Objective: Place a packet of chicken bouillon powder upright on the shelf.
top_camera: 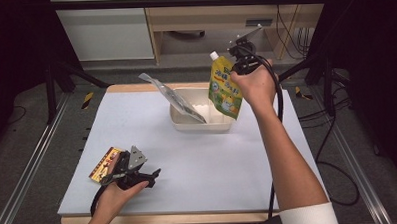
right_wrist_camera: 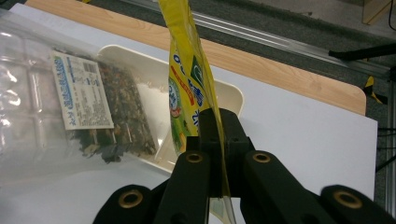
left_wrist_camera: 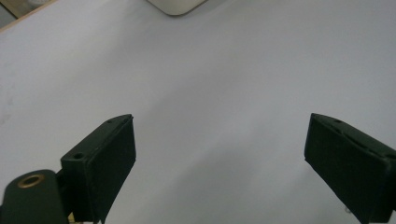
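High view: a white mat covers the wooden table, dark floor and a pale cabinet beyond. The right gripper holds the green spout pouch up above the cream tub's right end; a clear bag leans in that tub. The left gripper rests low on the mat, a yellow packet just behind it. Left gripper view: jaws spread wide over bare mat, tub corner ahead. Right gripper view: jaws clamped on the pouch, the bag alongside.
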`<state>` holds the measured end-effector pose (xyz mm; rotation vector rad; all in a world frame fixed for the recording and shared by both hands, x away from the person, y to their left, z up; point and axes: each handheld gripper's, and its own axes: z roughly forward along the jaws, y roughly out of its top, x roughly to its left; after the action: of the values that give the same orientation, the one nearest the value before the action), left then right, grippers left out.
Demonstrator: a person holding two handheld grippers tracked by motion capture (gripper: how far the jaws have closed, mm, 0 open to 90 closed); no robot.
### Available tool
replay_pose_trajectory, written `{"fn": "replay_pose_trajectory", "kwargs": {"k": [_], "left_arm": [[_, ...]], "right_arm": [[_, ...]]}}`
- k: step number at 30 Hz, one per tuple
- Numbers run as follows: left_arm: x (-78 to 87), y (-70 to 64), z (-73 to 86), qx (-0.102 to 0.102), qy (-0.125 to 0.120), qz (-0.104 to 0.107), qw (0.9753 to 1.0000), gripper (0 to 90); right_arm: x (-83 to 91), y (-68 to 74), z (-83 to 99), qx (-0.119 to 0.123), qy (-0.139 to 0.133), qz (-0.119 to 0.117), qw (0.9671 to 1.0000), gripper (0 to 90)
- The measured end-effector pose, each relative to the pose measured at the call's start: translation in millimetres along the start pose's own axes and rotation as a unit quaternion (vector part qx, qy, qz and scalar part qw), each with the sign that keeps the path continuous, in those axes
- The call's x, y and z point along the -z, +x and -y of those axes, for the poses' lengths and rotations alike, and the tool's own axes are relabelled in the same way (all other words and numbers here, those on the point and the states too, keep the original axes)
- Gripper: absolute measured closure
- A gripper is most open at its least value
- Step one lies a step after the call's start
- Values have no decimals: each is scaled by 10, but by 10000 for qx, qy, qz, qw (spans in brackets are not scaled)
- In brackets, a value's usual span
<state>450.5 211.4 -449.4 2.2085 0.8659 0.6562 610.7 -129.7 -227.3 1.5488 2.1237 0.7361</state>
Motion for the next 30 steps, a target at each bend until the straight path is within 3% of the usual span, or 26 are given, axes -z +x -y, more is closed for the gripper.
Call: {"fn": "replay_pose_trajectory", "kwargs": {"k": [8,21,30], "left_arm": [[-3,-3,0,-13,13,32,10000,88],[-15,-25,-2,-23,25,76,10000,91],[-17,-25,-3,-51,37,94,9999,91]], "right_arm": [[-181,34,-86,-195,24,76,9998,900],[-316,-75,-89,-618,137,202,9978,900],[-413,4,-180,-622,296,211,9974,900]]}}
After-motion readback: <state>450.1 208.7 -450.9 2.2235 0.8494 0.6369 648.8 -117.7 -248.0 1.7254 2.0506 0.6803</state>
